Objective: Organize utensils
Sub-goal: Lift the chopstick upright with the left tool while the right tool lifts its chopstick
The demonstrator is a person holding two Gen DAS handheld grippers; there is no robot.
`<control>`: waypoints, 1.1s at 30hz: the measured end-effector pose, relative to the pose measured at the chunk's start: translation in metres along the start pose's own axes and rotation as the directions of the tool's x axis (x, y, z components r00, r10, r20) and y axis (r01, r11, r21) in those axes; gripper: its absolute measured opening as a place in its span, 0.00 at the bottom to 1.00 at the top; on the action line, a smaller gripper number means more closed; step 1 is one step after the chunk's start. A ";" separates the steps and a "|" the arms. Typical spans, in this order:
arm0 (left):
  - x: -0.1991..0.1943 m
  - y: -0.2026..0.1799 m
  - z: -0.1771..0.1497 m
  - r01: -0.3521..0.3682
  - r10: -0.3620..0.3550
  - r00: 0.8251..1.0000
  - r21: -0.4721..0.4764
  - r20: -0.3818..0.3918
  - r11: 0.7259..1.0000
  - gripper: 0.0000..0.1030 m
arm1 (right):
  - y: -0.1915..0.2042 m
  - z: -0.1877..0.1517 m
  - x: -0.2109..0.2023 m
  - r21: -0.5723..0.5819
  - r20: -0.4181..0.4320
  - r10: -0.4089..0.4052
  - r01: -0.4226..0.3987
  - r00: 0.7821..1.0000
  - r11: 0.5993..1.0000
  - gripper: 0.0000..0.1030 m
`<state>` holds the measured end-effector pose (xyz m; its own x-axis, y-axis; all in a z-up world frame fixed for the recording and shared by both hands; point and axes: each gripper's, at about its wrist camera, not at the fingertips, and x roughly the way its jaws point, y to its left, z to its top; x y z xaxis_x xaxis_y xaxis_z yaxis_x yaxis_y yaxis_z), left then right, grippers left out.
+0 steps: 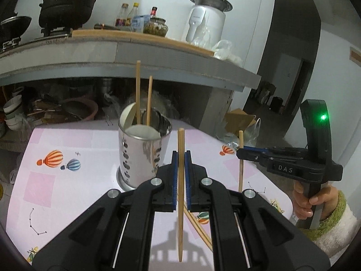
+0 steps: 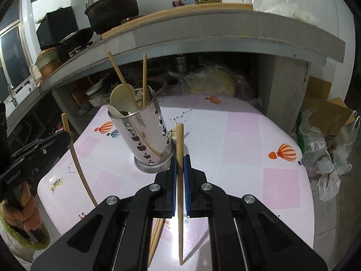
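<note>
Chopsticks in holder on table

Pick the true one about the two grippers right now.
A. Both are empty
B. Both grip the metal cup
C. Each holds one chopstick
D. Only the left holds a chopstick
C: the left gripper is shut on a chopstick, and the right gripper is shut on another chopstick; the metal cup stands apart on the table.

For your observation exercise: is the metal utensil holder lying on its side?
No, the metal utensil holder stands upright on the table, with chopsticks sticking out.
</note>
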<state>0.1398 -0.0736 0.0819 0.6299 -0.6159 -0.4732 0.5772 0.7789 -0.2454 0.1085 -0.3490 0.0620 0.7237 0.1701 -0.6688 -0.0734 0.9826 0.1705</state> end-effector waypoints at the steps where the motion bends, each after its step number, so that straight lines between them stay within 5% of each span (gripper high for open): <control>1: -0.002 0.000 0.002 0.001 -0.001 1.000 0.001 0.006 1.000 0.05 | 0.001 0.001 -0.002 -0.003 0.005 0.000 0.000 1.000 1.000 0.06; 19: -0.031 -0.009 0.056 0.000 -0.004 0.991 0.031 0.133 1.000 0.05 | 0.017 0.044 -0.028 -0.085 0.119 0.041 -0.031 0.992 0.996 0.06; 33: -0.047 -0.015 0.146 0.017 -0.038 0.949 0.070 0.313 0.997 0.05 | 0.055 0.131 -0.066 -0.207 0.292 0.108 -0.047 0.950 0.977 0.06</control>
<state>0.1776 -0.0732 0.2317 0.7385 -0.6512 -0.1749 0.6228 0.7582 -0.1932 0.1466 -0.3161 0.2109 0.8805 0.2456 -0.4056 -0.2477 0.9676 0.0483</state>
